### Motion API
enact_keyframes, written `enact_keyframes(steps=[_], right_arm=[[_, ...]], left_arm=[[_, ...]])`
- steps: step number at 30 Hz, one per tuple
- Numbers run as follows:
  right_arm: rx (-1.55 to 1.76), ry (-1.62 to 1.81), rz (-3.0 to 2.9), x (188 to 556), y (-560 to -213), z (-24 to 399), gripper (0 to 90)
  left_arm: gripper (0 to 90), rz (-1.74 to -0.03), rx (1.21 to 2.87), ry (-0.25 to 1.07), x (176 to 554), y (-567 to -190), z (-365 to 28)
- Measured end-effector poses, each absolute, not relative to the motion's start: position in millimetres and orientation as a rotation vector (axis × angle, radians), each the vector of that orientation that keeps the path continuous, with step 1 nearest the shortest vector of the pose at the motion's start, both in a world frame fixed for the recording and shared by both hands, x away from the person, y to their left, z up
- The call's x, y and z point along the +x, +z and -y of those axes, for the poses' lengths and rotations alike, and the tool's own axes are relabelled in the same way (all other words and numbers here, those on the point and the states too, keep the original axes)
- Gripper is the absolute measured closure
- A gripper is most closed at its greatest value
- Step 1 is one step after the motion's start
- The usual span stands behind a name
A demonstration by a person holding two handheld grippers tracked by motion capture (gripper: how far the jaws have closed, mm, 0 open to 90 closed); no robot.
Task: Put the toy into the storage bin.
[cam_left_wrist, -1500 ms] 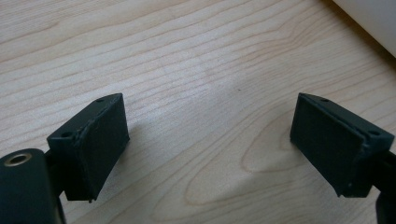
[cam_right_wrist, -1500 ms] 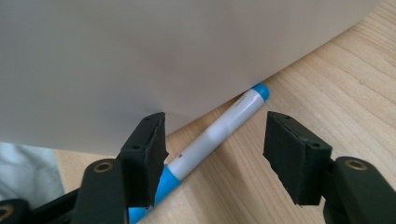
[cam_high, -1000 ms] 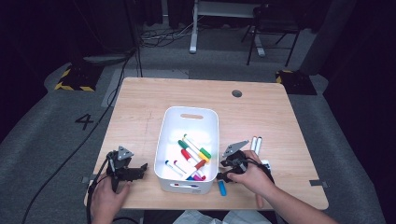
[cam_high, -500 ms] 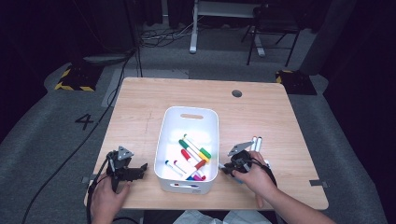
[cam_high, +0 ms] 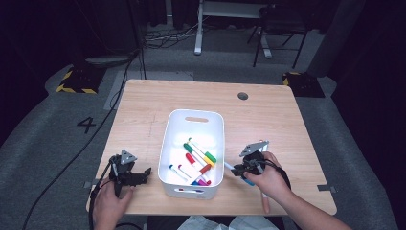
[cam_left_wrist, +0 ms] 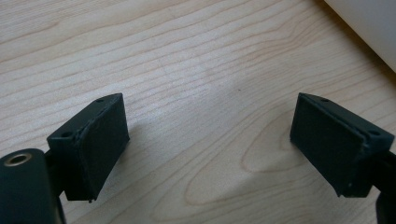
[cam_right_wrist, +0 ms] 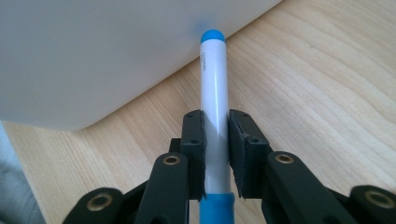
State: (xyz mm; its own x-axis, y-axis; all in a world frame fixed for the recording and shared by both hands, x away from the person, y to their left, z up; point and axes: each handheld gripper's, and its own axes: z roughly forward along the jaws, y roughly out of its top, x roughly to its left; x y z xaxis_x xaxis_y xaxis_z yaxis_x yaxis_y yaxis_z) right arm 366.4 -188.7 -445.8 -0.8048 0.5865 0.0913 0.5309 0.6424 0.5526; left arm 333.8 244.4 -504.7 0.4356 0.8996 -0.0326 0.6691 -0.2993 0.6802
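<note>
1. The white marker with blue cap and blue end [cam_right_wrist: 214, 116] sits clamped mid-barrel in the right gripper [cam_right_wrist: 215, 154], beside the white plastic bin [cam_high: 194, 143], probably ready to drop in with the other coloured markers [cam_high: 198, 160].
2. The left gripper [cam_left_wrist: 210, 144] rests on the light wooden table [cam_high: 158, 103], jaws wide apart and empty.
3. In the right gripper view, the marker's lower end is cut off.

Bins: one, white [cam_high: 194, 125], at table centre;
Tables: one [cam_high: 268, 115];
Grippers: two; left gripper [cam_high: 136, 176] at 8 o'clock of the bin, right gripper [cam_high: 238, 168] at 4 o'clock;
Held markers: one, blue-capped marker [cam_right_wrist: 213, 93];
Markers in bin: about nine, tangled, exact count unclear [cam_high: 198, 160];
Markers on table: one white marker [cam_high: 265, 145] at 3 o'clock of the bin.
</note>
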Motion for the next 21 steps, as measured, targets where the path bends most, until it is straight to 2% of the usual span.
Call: enact_keyframes(steps=[21], right_arm=[[0.88,1.004,-2.717,360.4,-399.9,205.7,76.7]], left_arm=[[11.7,-1.315,2.067,0.475,333.8,-504.7,-244.3]])
